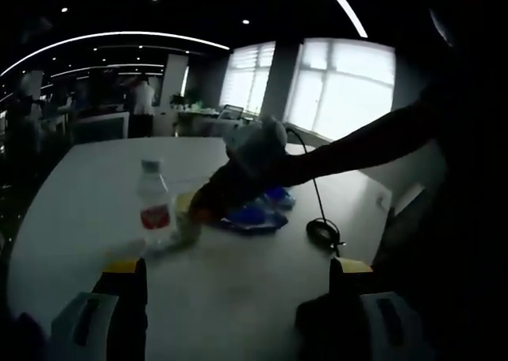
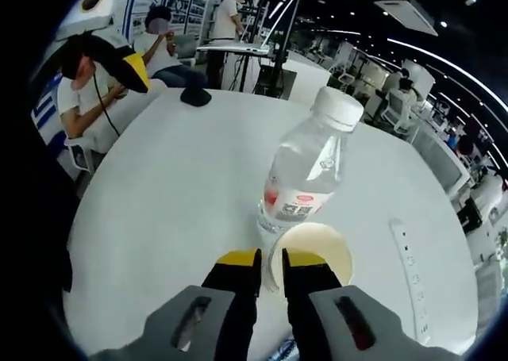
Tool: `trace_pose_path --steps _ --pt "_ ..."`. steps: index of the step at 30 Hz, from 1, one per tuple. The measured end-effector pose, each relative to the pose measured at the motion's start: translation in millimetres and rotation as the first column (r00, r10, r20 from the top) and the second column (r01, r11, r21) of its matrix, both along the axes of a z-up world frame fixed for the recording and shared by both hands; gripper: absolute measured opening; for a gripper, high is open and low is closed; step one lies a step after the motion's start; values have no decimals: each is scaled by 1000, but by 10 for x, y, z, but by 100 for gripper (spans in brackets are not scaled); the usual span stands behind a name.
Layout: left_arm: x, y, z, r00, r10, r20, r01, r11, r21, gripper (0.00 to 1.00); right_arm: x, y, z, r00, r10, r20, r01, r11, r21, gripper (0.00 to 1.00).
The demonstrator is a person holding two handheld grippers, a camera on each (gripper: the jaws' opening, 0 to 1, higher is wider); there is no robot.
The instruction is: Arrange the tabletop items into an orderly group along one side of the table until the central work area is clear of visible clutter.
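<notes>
A clear water bottle (image 2: 305,178) with a white cap and red label stands upright mid-table, also in the left gripper view (image 1: 155,206). Right in front of it is a cream paper cup (image 2: 317,246). My right gripper (image 2: 271,259) is shut on the cup's near rim, one jaw inside and one outside. In the left gripper view the cup (image 1: 185,212) sits right of the bottle, with the right gripper (image 1: 205,206) dark over it. A blue packet (image 1: 254,216) lies just behind. My left gripper (image 1: 238,270) hangs open over bare table, short of the bottle.
A black cable with a round end (image 1: 324,232) lies right of the packet. A white power strip (image 2: 409,274) lies to the cup's right. A black object (image 2: 194,97) sits at the table's (image 2: 159,218) far edge, where people sit. The left gripper (image 2: 119,59) shows upper left.
</notes>
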State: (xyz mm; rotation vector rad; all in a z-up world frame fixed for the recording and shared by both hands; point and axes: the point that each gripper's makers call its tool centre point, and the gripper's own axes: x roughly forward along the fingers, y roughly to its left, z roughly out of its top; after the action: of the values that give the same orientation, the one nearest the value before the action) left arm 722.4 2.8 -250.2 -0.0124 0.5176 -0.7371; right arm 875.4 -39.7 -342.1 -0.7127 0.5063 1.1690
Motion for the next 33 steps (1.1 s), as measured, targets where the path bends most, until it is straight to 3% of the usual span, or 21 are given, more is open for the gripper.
trace_pose_path --steps 5,9,13,23,25,29,33 --pt "43 -25 49 1000 -3 13 2 1000 9 96 15 -19 117 998 -64 -30 65 997 51 21" --pt "91 -17 90 1000 0 22 0 1000 1 97 49 -58 159 995 -94 -17 95 993 66 37" --pt "139 0 102 1000 2 25 -3 1000 10 99 28 -110 252 989 -140 -52 145 983 116 43" --pt "242 8 140 999 -3 35 2 1000 13 100 -174 -581 383 960 -266 -90 278 944 177 66" --pt "265 -9 148 999 -11 37 10 1000 15 100 -178 -676 416 949 -300 -98 314 929 194 69" --pt "312 -42 174 999 -26 43 25 999 22 100 -199 -918 491 905 -398 -151 424 874 239 74" --pt "369 -124 218 997 -54 49 52 998 37 100 -213 -1184 587 848 -494 -194 530 799 283 82"
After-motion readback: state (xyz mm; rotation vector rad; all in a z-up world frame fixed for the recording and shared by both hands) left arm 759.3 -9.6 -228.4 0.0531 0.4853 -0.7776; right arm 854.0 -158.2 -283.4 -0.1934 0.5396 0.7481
